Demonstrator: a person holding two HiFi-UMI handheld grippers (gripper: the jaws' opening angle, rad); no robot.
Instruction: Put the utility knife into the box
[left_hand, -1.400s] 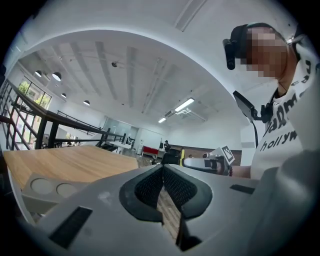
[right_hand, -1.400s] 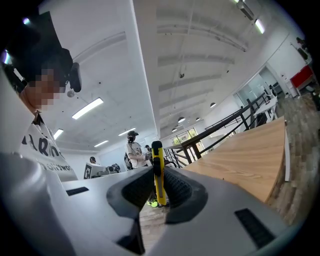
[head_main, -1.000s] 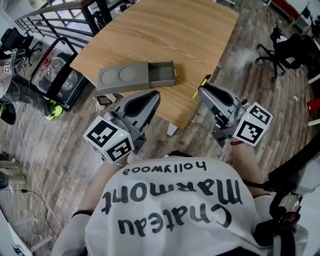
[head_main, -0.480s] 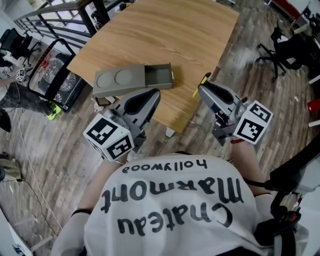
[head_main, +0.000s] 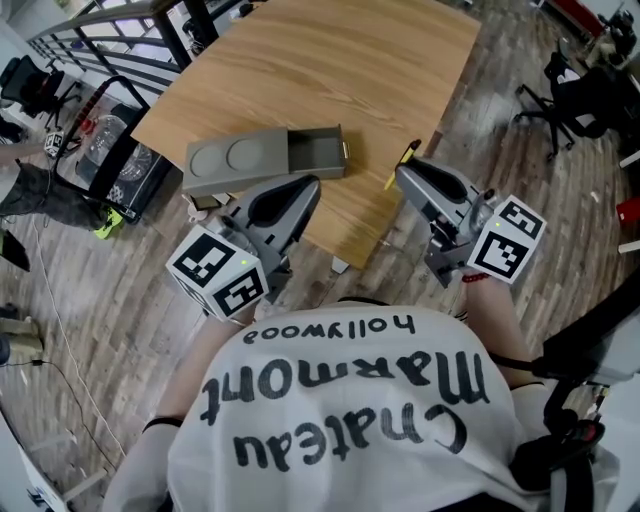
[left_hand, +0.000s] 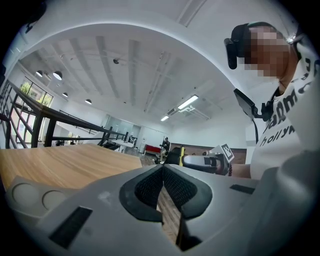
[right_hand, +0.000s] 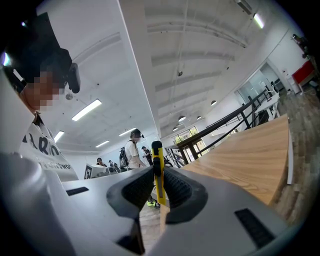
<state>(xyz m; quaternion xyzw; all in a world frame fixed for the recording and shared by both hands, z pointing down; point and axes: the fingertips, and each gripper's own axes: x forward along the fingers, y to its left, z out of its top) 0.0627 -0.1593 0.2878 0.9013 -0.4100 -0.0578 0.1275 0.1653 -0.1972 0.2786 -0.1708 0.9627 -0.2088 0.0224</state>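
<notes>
A grey box (head_main: 236, 160) with its drawer (head_main: 314, 152) pulled out to the right lies near the front edge of the wooden table (head_main: 330, 70). My right gripper (head_main: 403, 175) hovers at the table's front right edge, shut on a yellow utility knife (head_main: 404, 162) that sticks out past its jaws; in the right gripper view the yellow utility knife (right_hand: 158, 172) stands upright between the pads. My left gripper (head_main: 303, 190) is below the box, over the table edge, shut with nothing in it; its jaws meet in the left gripper view (left_hand: 162, 172).
A black wire cart (head_main: 115, 150) stands left of the table. Black office chairs (head_main: 570, 95) sit at the right on the wood floor. Railings (head_main: 100, 40) run along the top left. The person's white shirt (head_main: 340, 410) fills the bottom.
The box has shifted slightly left and up in the head view as the camera moved. Both grippers hold about the same pose, the knife still gripped.
</notes>
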